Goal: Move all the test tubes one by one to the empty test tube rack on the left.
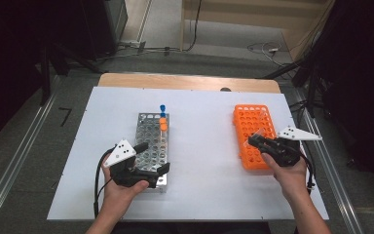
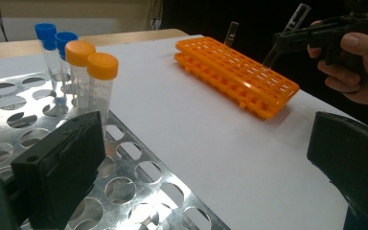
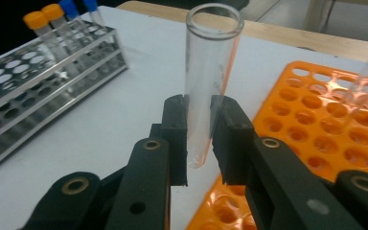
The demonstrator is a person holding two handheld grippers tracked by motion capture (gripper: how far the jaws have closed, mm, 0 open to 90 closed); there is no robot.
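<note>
My right tool (image 3: 199,143) grips a clear tube (image 3: 210,72), lifted clear of the orange rack (image 3: 326,124). My left tool (image 2: 196,163) stands wide over the metal rack (image 2: 139,182). Transfer remains.

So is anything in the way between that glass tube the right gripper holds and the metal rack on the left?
Nothing visible. The right gripper clamps the glass tube above the orange rack; bare white tabletop lies between it and the metal rack.
</note>
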